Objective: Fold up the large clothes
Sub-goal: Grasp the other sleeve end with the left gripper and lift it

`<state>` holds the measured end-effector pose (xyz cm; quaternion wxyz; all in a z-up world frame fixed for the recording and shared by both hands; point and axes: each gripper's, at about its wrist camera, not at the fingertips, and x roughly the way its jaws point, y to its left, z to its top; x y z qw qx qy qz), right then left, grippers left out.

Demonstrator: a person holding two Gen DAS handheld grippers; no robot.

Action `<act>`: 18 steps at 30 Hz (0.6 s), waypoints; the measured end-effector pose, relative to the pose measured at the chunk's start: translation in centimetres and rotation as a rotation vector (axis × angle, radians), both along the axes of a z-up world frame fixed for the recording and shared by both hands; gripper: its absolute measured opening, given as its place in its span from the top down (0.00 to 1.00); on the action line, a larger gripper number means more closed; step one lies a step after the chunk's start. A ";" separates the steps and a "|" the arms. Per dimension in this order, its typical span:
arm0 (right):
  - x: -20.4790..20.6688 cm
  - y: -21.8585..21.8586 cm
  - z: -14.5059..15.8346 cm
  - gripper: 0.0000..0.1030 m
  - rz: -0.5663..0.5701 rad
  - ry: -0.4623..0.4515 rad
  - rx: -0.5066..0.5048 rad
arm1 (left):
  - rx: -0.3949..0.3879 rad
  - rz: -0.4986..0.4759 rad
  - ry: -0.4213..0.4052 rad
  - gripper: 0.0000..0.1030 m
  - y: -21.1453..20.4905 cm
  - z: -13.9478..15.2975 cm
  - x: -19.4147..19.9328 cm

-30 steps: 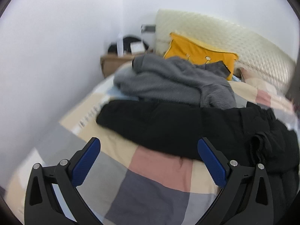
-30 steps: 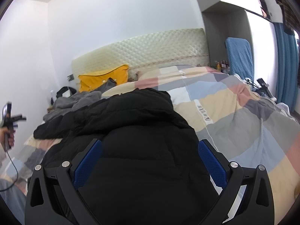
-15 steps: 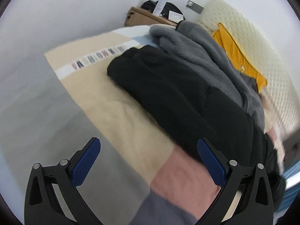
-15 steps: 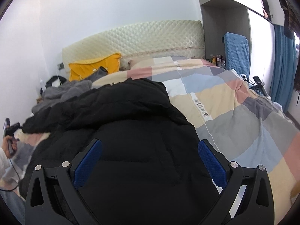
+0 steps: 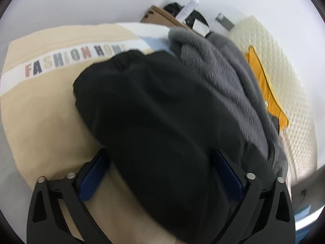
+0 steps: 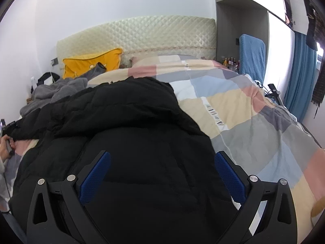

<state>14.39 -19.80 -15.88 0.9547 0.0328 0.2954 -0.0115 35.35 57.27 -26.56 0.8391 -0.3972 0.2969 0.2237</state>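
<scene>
A large black padded jacket [image 6: 132, 142] lies spread on a bed. Its sleeve [image 5: 158, 122] fills the left wrist view, its cuff end pointing away from me. My left gripper [image 5: 162, 174] is open, its blue pads on either side of the sleeve, close over it. My right gripper [image 6: 162, 172] is open over the jacket's body, holding nothing. The left gripper in the person's hand [image 6: 5, 134] shows at the far left of the right wrist view.
The bed has a patchwork quilt [image 6: 254, 126] with a lettered strip [image 5: 67, 59]. A grey fleece garment [image 5: 223, 77] lies beside the sleeve. A yellow pillow [image 6: 91, 63] leans on the cream headboard [image 6: 142, 34]. A bedside table [image 5: 162, 16] stands by the wall.
My left gripper has moved forward and down over the black sleeve, which now lies between its pads. My right gripper has barely moved.
</scene>
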 end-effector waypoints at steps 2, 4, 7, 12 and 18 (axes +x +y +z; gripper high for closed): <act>0.2 0.5 -0.1 0.00 0.010 0.003 -0.005 | 0.028 0.009 0.035 0.40 -0.5 0.2 0.4; 0.2 1.1 -0.2 0.00 0.024 0.005 -0.018 | 0.049 0.013 0.063 0.57 -1.2 0.6 0.8; -0.1 1.2 0.0 0.00 0.037 0.002 -0.013 | 0.081 0.008 0.089 0.82 -2.3 1.9 1.0; -0.8 1.1 0.4 0.00 0.057 -0.004 -0.002 | 0.113 0.038 0.101 0.94 -2.8 5.1 0.0; -1.8 1.5 1.2 0.00 0.101 -0.026 -0.018 | 0.258 0.029 0.145 0.94 -5.2 11.2 -1.4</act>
